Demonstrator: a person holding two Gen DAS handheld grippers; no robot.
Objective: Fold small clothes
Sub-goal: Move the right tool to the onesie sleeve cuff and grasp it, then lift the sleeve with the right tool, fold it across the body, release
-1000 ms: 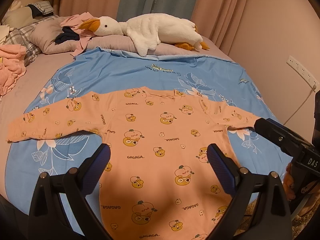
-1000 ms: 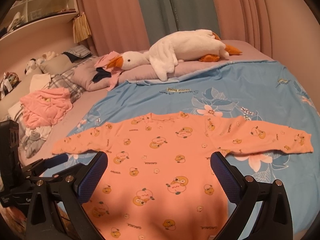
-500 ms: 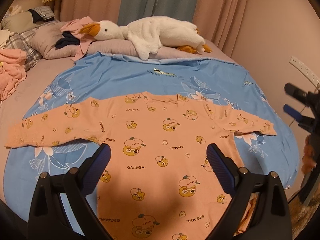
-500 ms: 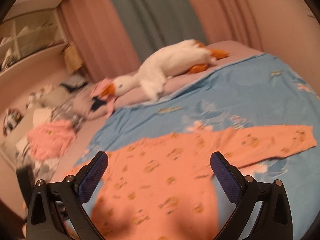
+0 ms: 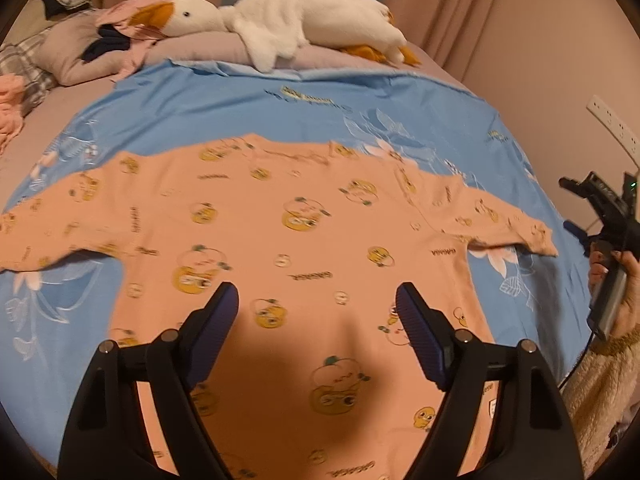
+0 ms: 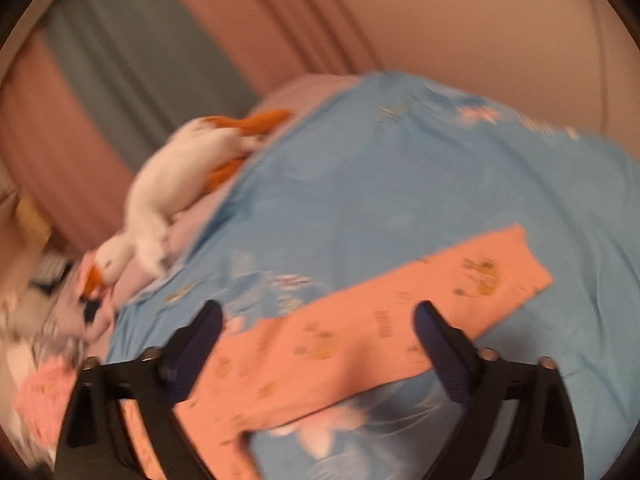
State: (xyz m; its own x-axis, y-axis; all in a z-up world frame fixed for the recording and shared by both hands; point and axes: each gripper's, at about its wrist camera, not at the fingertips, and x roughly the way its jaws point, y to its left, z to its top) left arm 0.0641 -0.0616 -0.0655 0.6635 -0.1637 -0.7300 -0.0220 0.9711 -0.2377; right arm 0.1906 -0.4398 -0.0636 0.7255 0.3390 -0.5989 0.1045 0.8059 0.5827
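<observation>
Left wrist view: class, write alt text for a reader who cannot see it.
An orange long-sleeved top lies flat, sleeves spread, on a blue sheet; the open left gripper hovers over it. A white plush goose lies beyond, and the right gripper shows at the right edge.

one small long-sleeved top (image 5: pixel 304 240), peach-orange knit, printed all over with yellow duck motifs and small "gagaga" lettering. it is lying flat and unfolded, front up, on a blue floral sheet (image 5: pixel 248 104) covering the bed, neckline pointing toward the pillows, both sleeves stretching straight out to the sides. one sleeve (image 6: pixel 400 320) is showing blurred in the right wrist view, its cuff resting on the sheet.
</observation>
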